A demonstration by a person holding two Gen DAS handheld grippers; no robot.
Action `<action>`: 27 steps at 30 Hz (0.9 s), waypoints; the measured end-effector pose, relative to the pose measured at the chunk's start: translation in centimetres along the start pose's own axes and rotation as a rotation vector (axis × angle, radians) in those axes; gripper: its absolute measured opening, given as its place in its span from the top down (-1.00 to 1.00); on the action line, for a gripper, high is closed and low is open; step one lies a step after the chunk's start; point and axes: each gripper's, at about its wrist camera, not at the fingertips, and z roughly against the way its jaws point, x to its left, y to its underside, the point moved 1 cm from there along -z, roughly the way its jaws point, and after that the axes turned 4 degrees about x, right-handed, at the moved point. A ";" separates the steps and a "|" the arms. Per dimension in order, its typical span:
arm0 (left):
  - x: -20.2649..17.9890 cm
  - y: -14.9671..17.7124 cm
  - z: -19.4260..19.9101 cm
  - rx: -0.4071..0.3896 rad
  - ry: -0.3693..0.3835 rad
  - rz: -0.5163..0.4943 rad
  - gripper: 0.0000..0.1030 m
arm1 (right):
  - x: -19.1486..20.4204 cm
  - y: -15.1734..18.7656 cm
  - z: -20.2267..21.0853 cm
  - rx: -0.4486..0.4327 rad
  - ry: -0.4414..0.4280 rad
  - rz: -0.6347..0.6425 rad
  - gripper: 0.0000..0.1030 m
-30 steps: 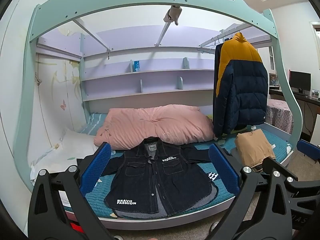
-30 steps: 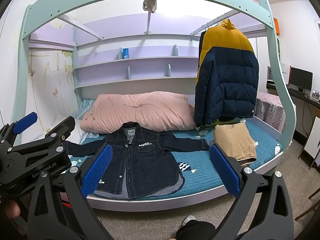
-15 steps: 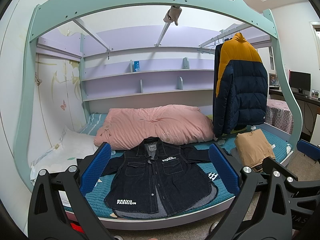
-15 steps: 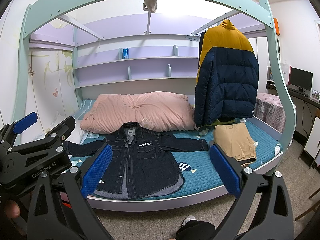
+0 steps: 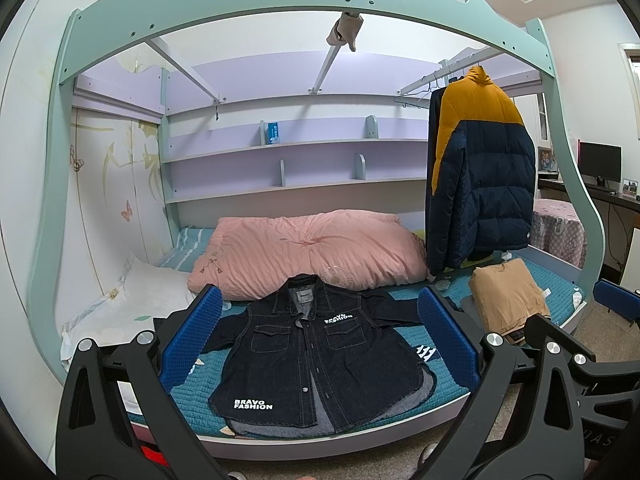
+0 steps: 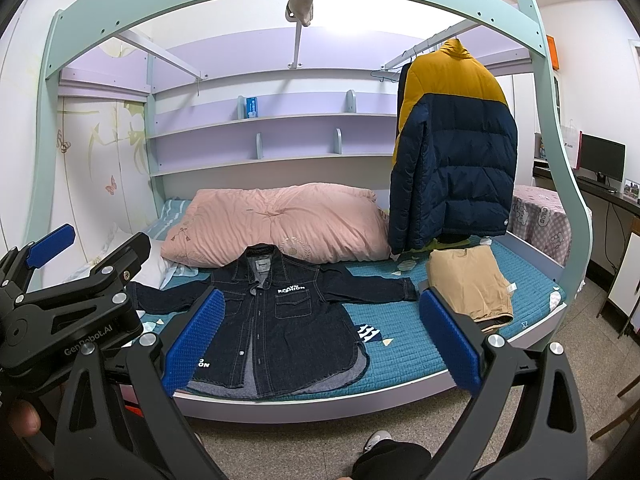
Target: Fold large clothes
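1. Left wrist view: denim jacket [image 5: 316,352] lies flat, front up, on the teal mattress [image 5: 556,300] near its front edge, just ahead of the pink quilt [image 5: 308,252].
2. Progress: nothing folded yet on the jacket, sleeves spread to both sides. A tan garment [image 6: 468,284] already sits folded to the right. All folds remain.
3. Orientation: collar points toward the quilt, hem toward the room; long axis runs front to back, sleeves crosswise.
4. Tongs: left gripper [image 5: 320,344] wide, holding nothing; right gripper [image 6: 320,340] wide, holding nothing. Both hang well short of the bed.
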 end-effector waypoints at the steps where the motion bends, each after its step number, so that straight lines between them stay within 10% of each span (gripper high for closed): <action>1: 0.0 0.0 0.0 0.001 0.000 0.000 -0.91 | 0.0 0.0 0.0 0.000 0.000 0.000 -0.83; 27: 0.0 0.0 0.0 -0.001 -0.001 -0.001 -0.91 | -0.2 0.0 0.1 0.001 -0.001 -0.002 -0.83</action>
